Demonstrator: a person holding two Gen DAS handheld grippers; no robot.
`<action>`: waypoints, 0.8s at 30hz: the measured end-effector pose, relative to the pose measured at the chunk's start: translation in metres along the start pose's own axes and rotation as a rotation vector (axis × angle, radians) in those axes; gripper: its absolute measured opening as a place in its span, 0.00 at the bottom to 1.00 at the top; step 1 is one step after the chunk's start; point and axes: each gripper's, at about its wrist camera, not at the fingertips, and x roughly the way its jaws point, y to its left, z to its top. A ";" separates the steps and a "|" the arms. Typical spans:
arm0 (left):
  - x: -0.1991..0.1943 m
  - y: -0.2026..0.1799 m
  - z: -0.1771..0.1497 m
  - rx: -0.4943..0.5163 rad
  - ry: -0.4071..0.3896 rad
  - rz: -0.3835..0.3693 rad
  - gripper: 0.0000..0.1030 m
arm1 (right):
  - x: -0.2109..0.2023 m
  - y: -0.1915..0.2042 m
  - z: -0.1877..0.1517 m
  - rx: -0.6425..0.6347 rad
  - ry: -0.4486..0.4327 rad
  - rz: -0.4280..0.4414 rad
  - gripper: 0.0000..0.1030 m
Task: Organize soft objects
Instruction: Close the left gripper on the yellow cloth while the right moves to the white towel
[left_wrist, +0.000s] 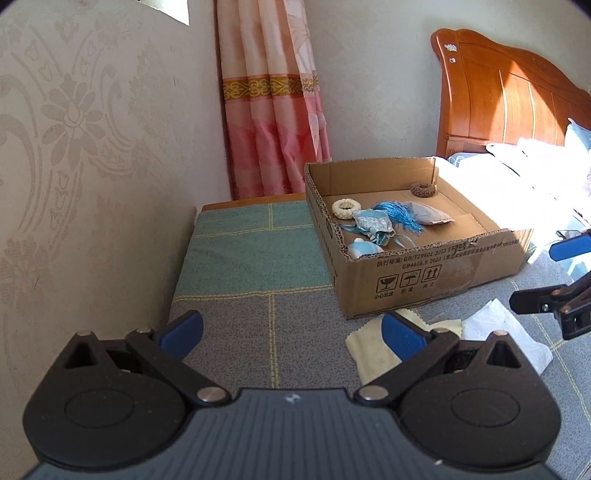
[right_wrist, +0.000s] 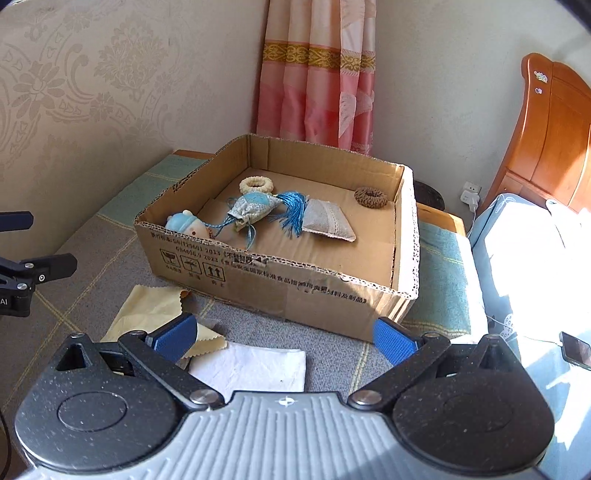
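Note:
A shallow cardboard box (left_wrist: 424, 280) (right_wrist: 295, 291) stands on a grey and green checked cloth. Inside lie a cream ring (right_wrist: 256, 184), a brown ring (right_wrist: 371, 197), a blue pouch with a tassel (right_wrist: 255, 208), a grey sachet (right_wrist: 327, 221) and a small blue-capped plush (right_wrist: 183, 223). A yellow cloth (left_wrist: 373, 354) (right_wrist: 155, 306) and a white cloth (left_wrist: 506, 332) (right_wrist: 255, 365) lie flat in front of the box. My left gripper (left_wrist: 291, 332) is open and empty above the cloth. My right gripper (right_wrist: 284, 341) is open and empty above the white cloth.
A patterned wall runs along the left and a pink curtain (left_wrist: 273, 110) hangs behind the box. A wooden headboard (left_wrist: 509, 96) and bright bedding lie to the right. A phone (right_wrist: 576, 349) lies at the right edge.

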 end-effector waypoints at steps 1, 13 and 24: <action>0.000 -0.001 -0.002 0.003 0.004 -0.009 0.99 | 0.005 0.007 -0.009 -0.008 0.028 0.007 1.00; 0.009 -0.032 -0.012 0.077 0.048 -0.169 0.99 | 0.031 0.040 -0.067 -0.051 0.128 0.043 1.00; 0.029 -0.062 -0.022 0.163 0.081 -0.212 0.91 | 0.028 0.027 -0.073 -0.009 0.110 0.056 1.00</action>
